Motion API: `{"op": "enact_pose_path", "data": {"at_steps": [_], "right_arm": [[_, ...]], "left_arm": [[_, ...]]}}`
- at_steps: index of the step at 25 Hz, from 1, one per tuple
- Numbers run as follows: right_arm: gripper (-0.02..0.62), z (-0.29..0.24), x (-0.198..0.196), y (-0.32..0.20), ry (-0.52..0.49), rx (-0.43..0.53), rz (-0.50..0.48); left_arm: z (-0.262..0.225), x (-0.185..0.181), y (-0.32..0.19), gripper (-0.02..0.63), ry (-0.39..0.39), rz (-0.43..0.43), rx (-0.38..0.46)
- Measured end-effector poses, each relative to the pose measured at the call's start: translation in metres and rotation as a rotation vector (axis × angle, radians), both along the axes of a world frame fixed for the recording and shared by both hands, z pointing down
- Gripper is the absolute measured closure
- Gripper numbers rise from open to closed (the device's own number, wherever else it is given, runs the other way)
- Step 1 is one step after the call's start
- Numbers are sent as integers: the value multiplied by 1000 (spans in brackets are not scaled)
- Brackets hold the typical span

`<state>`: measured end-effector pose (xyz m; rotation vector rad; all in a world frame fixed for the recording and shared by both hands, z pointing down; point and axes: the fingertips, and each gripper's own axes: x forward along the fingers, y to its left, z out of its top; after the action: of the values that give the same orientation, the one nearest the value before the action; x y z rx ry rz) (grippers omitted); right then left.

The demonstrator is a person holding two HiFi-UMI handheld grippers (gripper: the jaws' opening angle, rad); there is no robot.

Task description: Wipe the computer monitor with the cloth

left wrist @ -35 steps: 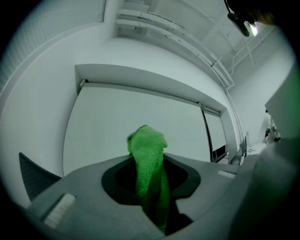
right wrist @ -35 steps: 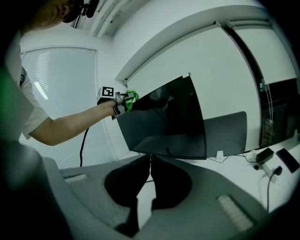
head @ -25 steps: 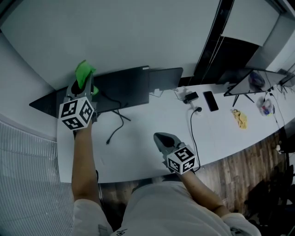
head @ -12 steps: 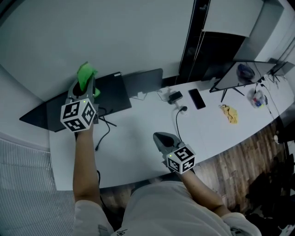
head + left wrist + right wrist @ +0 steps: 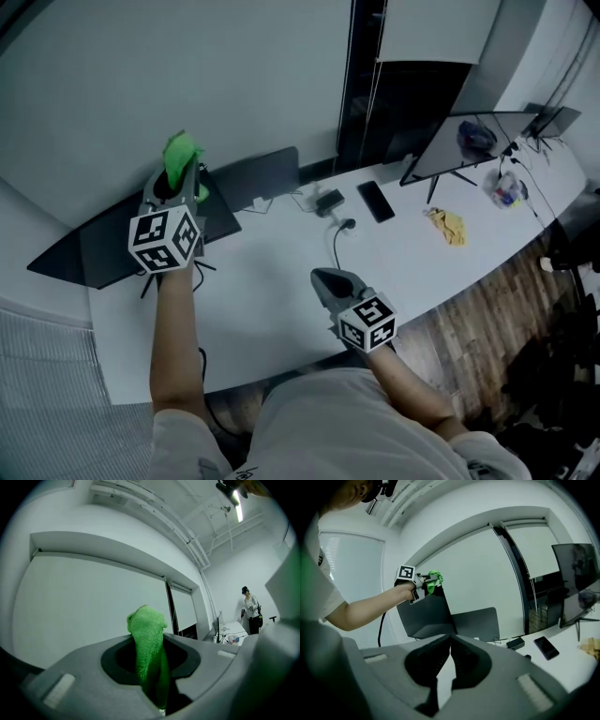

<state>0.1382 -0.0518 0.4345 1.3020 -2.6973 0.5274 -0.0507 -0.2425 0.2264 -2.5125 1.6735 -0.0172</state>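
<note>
My left gripper (image 5: pixel 176 180) is shut on a bright green cloth (image 5: pixel 181 150) and holds it at the top right corner of the dark monitor (image 5: pixel 94 253) at the desk's far left. In the left gripper view the cloth (image 5: pixel 147 644) stands up between the jaws of the left gripper (image 5: pixel 151 667), with only wall behind. The right gripper view shows the cloth (image 5: pixel 435 581) against the monitor's (image 5: pixel 424 613) upper corner. My right gripper (image 5: pixel 330 284) hovers shut and empty over the desk's near edge; its tips (image 5: pixel 451 638) meet.
A second dark screen (image 5: pixel 267 173) stands right of the monitor, with cables and a charger (image 5: pixel 330 202) beside it. A phone (image 5: pixel 375 200), a yellow rag (image 5: pixel 448 225) and another monitor (image 5: pixel 459 141) lie further right on the white desk (image 5: pixel 272 309). A person (image 5: pixel 251 616) stands far off.
My left gripper with the cloth has slid right along the monitor's top edge, from near its left-middle to its right corner. The head view swung right. The right gripper stayed put.
</note>
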Motion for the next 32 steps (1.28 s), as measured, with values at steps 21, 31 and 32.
{"op": "enact_pose_path", "data": {"at_steps": [21, 31, 32], "right_arm": [[592, 4, 61, -23, -26, -3, 37], [592, 2, 53, -24, -11, 15, -39], [592, 1, 51, -23, -8, 19, -47]], "left_arm": [[47, 145, 39, 502, -8, 251, -43], [132, 151, 100, 502, -38, 250, -160], [139, 149, 107, 502, -36, 247, -173]]}}
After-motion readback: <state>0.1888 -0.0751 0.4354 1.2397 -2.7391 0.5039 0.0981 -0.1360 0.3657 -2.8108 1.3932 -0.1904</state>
